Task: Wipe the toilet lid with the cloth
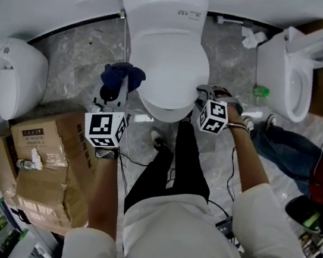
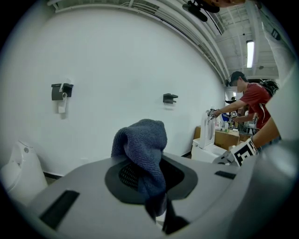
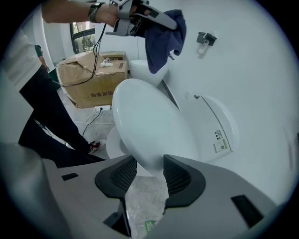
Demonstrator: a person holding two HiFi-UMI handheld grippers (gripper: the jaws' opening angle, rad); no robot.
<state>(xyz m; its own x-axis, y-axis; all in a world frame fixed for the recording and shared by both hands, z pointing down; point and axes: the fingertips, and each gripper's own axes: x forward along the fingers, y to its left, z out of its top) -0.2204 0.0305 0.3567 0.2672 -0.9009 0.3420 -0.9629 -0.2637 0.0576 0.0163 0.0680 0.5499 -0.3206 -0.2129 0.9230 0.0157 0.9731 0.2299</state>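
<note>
Progress: wiping not started, by the look of it | left gripper (image 2: pixel 148 179) clamped on cloth (image 2: pixel 145 140), off toilet lid's (image 1: pixel 168 66) left edge | right gripper (image 3: pixel 148 172) jaws apart, lid's front edge between them | whole wipe remains

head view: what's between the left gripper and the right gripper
The front of the white toilet lid, seen in the head view. The left gripper, holding the blue cloth, is beside its left edge, and the right gripper is at its right edge.
</note>
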